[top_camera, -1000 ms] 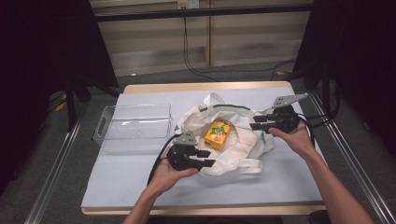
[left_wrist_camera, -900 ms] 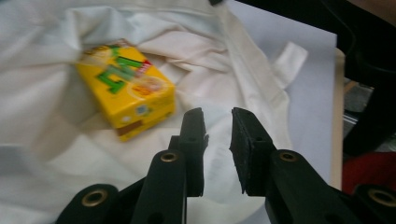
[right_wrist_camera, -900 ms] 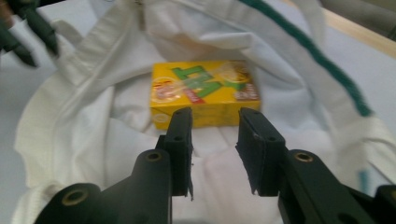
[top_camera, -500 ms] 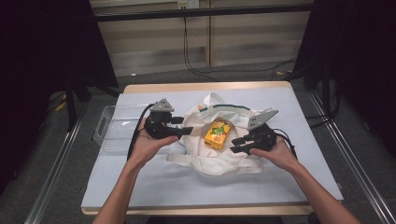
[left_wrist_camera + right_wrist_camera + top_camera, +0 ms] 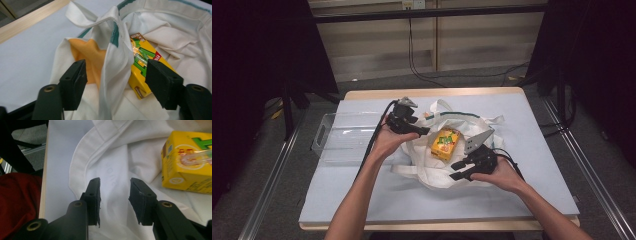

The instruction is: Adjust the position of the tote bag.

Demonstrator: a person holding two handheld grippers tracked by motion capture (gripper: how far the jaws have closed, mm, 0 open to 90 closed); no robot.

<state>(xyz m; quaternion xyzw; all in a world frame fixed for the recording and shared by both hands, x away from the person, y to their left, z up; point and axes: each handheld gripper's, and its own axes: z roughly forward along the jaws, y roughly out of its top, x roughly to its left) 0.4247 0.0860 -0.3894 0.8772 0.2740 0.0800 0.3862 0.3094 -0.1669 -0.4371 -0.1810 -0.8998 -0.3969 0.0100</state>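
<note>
A white cloth bag (image 5: pixel 424 175) with green trim lies open and crumpled on the table. A yellow juice box (image 5: pixel 445 142) rests flat on the cloth. My left gripper (image 5: pixel 423 131) is at the bag's far-left rim. In the left gripper view (image 5: pixel 116 67) its jaws have just been opening; a raised fold of the bag (image 5: pixel 117 57) stands between them, untouched by the pads, with the juice box (image 5: pixel 147 62) just behind. My right gripper (image 5: pixel 457 171) hovers over the bag's near-right side. Its jaws (image 5: pixel 115 182) have just opened a little, apart above bare cloth (image 5: pixel 112 152), the juice box (image 5: pixel 187 167) off to their right.
A clear plastic tray (image 5: pixel 337 137) lies at the table's left side, beside the left hand. The pale blue table mat (image 5: pixel 537 165) shows around the bag. Black cables trail from both grippers. Dark stands and rails flank the table.
The left hand went from the bag's near edge up to its far-left rim, and its jaws spread. The right hand came down from the bag's far-right side to its near-right side.
</note>
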